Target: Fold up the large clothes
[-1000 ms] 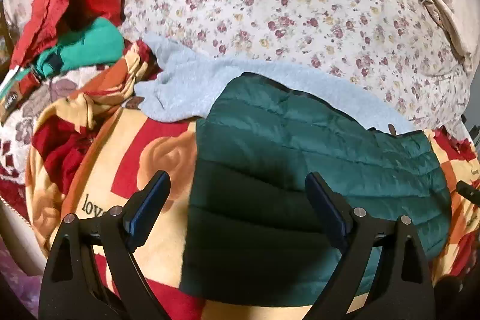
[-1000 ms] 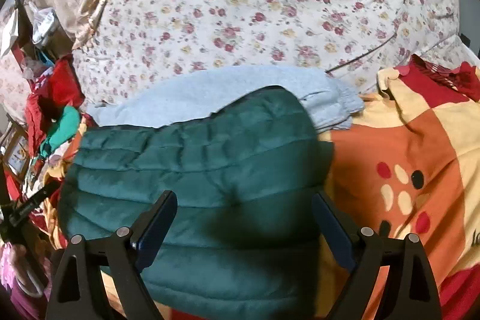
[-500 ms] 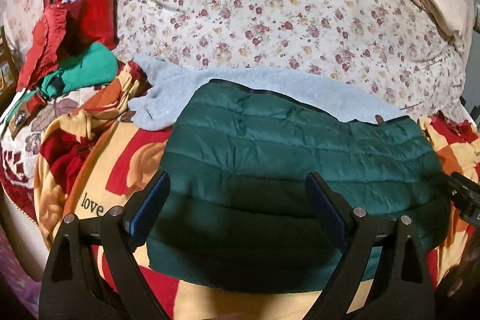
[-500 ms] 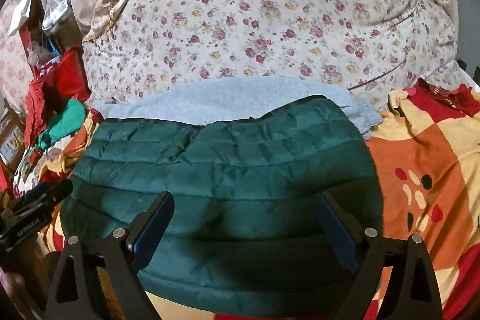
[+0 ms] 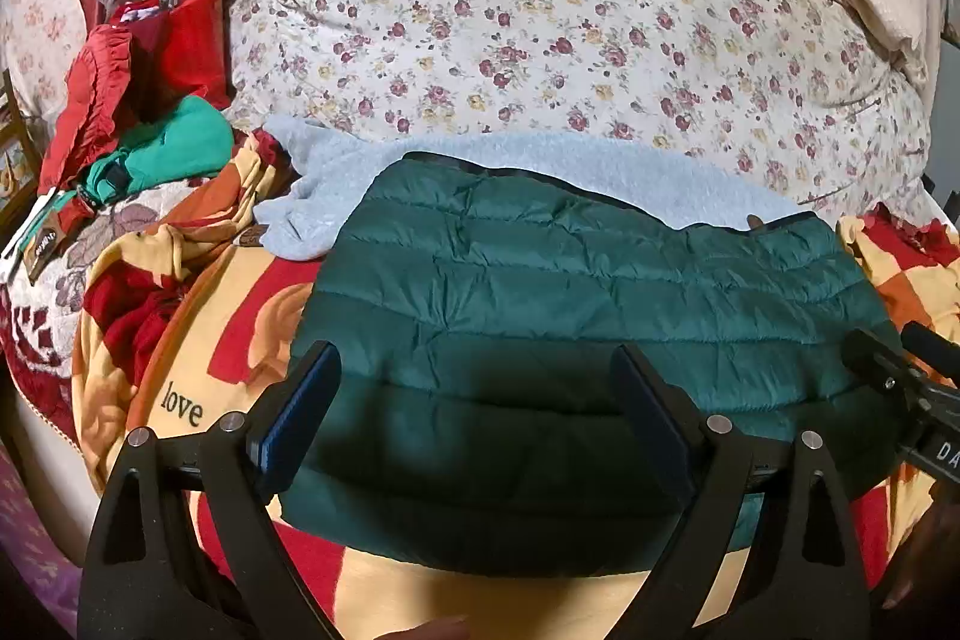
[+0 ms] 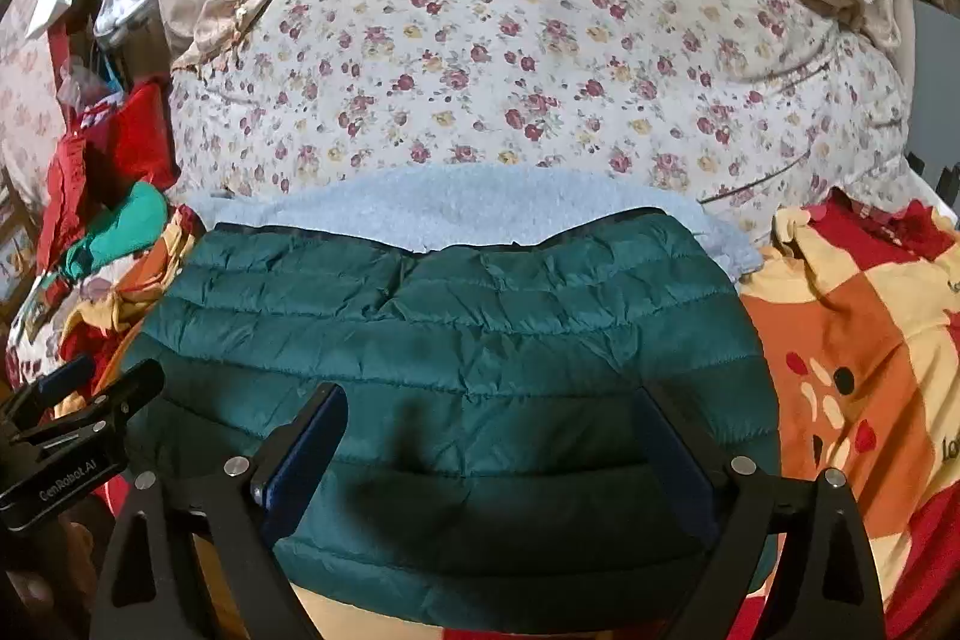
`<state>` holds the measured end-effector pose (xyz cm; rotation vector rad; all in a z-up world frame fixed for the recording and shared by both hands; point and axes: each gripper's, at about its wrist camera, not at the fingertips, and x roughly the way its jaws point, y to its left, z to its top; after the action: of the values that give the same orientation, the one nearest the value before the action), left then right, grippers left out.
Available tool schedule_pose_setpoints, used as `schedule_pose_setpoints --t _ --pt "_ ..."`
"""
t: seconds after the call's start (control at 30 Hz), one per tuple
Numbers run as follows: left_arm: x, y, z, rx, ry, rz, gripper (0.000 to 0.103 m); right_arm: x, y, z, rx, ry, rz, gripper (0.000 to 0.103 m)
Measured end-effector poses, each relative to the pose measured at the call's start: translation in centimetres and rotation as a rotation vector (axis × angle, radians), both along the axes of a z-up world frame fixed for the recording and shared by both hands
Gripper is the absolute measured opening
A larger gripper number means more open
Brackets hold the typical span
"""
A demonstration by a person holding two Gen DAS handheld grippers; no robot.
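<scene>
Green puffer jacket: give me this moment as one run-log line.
green puffer jacket folded flat on patterned blanket | far edge over light blue fleece | left gripper open, above | right gripper open, above

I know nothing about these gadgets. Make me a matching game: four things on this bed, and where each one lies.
Things:
1. green puffer jacket
2. pale blue fleece
3. floral quilt
4. red garment

Places:
A. heaped at far left
B. nearest, below both open grippers
C. bulging behind the fleece
D. partly under the jacket

Pairs: 1-B, 2-D, 3-C, 4-A
</scene>
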<state>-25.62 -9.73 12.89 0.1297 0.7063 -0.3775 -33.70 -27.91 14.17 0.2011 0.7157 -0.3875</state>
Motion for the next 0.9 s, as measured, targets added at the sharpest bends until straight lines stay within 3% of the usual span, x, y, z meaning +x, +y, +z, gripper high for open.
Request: schedule_pose_setpoints --t 0.27,0.9 --pt "-0.10 -0.08 -0.18 0.002 -0.004 0.001 0.091 0.32 0.85 -0.07 -0.038 0.006 0.014 0.096" --pt "-0.17 -0.02 -0.32 -0.001 -0.005 0.002 0.091 0.65 1.05 -0.78 -0.011 0.023 0.019 0.096"
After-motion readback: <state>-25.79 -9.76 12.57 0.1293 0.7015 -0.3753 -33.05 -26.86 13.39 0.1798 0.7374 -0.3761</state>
